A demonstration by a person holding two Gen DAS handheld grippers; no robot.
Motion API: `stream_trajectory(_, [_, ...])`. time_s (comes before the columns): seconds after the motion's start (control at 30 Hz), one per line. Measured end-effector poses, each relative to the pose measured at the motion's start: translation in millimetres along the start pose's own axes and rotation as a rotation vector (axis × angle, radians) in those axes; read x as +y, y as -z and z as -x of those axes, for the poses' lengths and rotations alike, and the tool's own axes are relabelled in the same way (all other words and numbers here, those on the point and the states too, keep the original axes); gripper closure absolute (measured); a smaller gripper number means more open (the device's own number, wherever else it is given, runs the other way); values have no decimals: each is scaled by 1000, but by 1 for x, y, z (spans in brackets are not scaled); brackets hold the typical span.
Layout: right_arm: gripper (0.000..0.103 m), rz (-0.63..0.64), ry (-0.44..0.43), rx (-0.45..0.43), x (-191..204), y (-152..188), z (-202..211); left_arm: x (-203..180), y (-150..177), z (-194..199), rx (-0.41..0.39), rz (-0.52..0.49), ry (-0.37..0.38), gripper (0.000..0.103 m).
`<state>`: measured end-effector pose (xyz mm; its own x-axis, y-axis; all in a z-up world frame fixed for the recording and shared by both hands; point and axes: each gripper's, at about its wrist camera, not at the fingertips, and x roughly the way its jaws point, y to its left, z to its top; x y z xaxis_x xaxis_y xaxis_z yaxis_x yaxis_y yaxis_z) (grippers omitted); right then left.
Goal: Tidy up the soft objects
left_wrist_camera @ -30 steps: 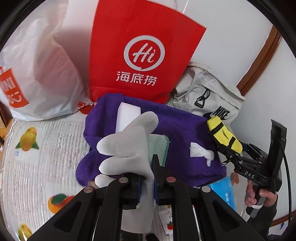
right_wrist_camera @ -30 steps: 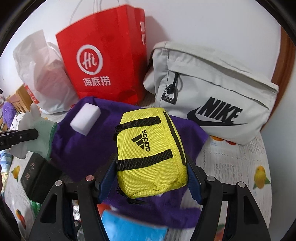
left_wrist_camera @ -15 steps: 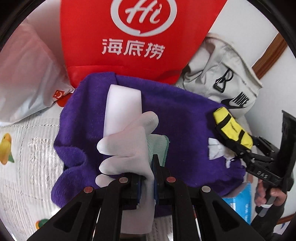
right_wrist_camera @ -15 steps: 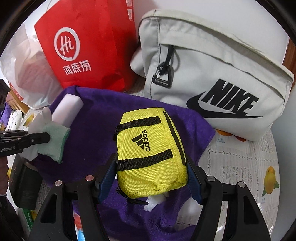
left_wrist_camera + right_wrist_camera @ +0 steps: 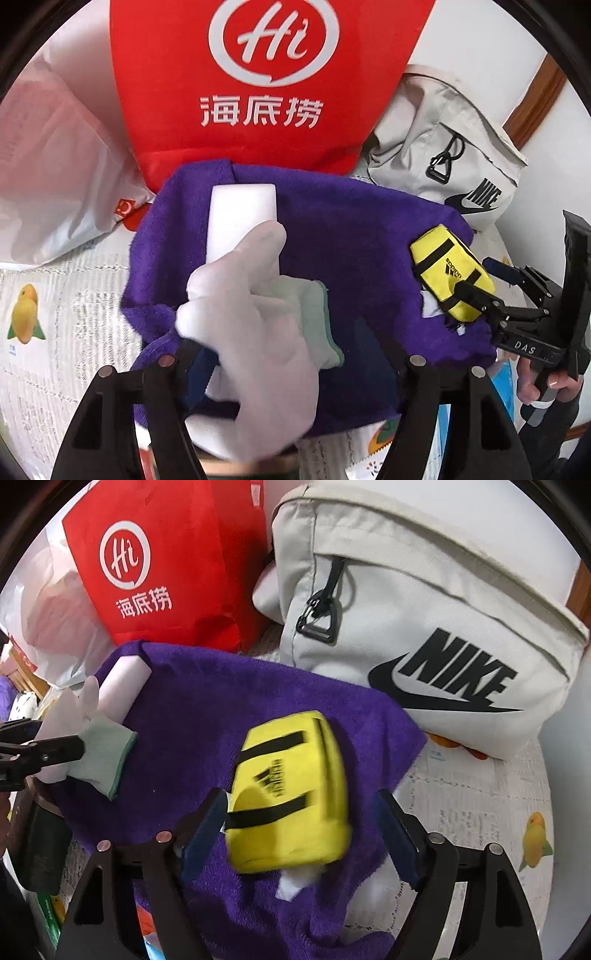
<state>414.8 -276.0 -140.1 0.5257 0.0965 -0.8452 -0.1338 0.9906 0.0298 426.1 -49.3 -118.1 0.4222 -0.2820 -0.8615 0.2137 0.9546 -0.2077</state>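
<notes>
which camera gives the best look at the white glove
The left wrist view: the white glove fills the center between that gripper's open fingers, its fingers and green cuff clear, over the purple towel. The right wrist view shows it small at the left edge, partly hidden by the left gripper.

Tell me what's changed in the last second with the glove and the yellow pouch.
Both grippers opened. The left gripper was clamped on the white glove and now stands wide, the glove lying loose on the purple towel. The right gripper let go of the yellow pouch, which is blurred and seems to be dropping onto the towel. Both also moved closer in. The white sponge, red bag and Nike bag stayed put.
</notes>
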Motion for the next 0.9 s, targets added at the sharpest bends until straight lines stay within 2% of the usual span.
stream_trajectory(0.23, [21,-77,-36,-51,-10,7,34,6,15,32,-46,13,-43,31])
stream_trajectory(0.43, [21,-77,-63,-116,4,27,83,15,39,82,-164,20,-27,31])
stream_trajectory(0.6, [21,-58,-85,-131,29,57,117,18,70,107,-130,37,-59,31])
stream_trajectory(0.67, [23,-49,-83,-126,41,70,127,17,85,115,-139,44,-79,31])
stream_trajectory(0.87, [33,-14,-95,-83,80,115,148,29,137,133,-134,87,-122,31])
stream_trajectory(0.9, [37,-6,-98,-63,89,124,147,31,145,134,-130,95,-125,31])
